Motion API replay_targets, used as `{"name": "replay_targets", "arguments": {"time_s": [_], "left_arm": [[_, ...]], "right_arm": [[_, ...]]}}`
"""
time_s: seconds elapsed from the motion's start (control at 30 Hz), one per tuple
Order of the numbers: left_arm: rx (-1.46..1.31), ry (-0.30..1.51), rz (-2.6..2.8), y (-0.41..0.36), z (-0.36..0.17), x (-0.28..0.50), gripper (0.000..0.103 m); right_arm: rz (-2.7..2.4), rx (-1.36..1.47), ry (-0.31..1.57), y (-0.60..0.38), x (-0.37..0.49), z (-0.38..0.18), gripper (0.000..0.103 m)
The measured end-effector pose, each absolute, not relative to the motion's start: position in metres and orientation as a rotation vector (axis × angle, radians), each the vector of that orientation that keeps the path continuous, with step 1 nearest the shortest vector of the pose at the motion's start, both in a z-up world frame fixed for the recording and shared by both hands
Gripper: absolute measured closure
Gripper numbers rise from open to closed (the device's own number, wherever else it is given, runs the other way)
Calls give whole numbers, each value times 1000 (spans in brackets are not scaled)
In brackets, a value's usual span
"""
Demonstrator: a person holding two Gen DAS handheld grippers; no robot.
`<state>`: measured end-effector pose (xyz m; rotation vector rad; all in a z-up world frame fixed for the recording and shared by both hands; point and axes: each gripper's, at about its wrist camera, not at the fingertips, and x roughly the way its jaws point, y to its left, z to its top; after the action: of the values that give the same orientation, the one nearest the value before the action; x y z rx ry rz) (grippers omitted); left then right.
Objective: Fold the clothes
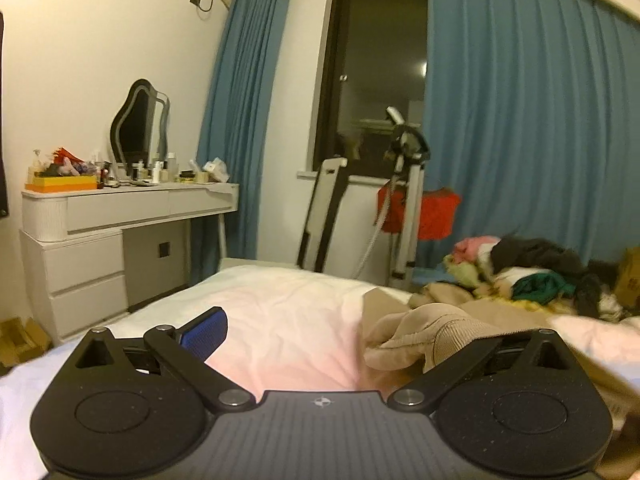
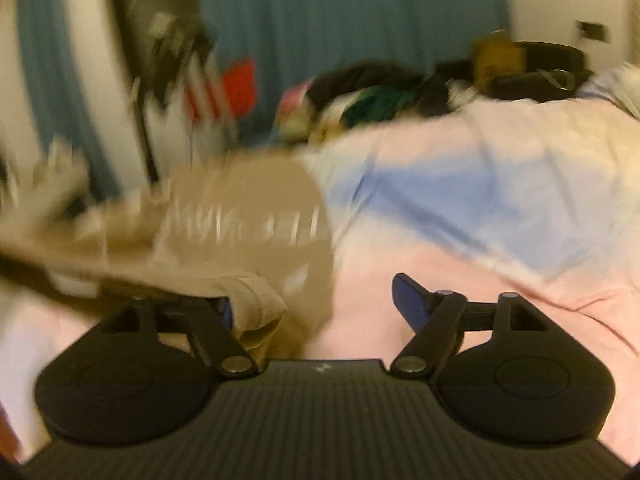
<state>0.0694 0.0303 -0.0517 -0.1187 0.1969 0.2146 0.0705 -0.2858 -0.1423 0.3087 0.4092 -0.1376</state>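
Lying on the bed (image 1: 280,312), the tan garment (image 1: 404,340) runs its length across the sheet between both claws. Motion blur smears the right wrist view, so the garment's shape and printed lettering cannot be read. Left claw (image 1: 340,340): fingers spread wide, ribbed hem draped over one finger. Right claw (image 2: 316,308): fingers spread wide, cloth bunched against one finger.

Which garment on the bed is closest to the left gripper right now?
The beige garment, its ribbed cuff draped at the left gripper. The pile of clothes with pink, black and green pieces lies farther back by the blue curtain.
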Motion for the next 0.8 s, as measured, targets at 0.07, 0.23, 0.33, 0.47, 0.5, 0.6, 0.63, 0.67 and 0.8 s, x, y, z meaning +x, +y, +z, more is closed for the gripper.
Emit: {"name": "replay_targets", "arguments": {"time_s": [0.07,0.23,0.33,0.47,0.5,0.6,0.63,0.67,0.8], "left_arm": [[-106,204,182,24,-53,66,0],[-51,243,150,11,-65,66,1],[-69,252,167,15,-66,69,1],[-106,272,195,25,-65,70,1],[-113,278,200,27,-64,71,1],[-121,291,204,30,-64,71,1],[-116,294,202,30,-64,71,0],[-107,297,192,28,-65,71,0],[-33,292,155,13,-69,65,0]], "right_arm": [[-178,374,309,-298,60,-133,26],[-175,421,185,-306,51,-124,24],[-129,358,390,-301,76,-140,25],[-74,334,749,-294,111,-182,26],[-58,353,786,-293,114,-189,26],[-120,370,707,-299,108,-179,26],[-155,377,653,-303,103,-173,26],[-195,390,572,-307,95,-165,26],[-288,356,290,-313,64,-135,26]]}}
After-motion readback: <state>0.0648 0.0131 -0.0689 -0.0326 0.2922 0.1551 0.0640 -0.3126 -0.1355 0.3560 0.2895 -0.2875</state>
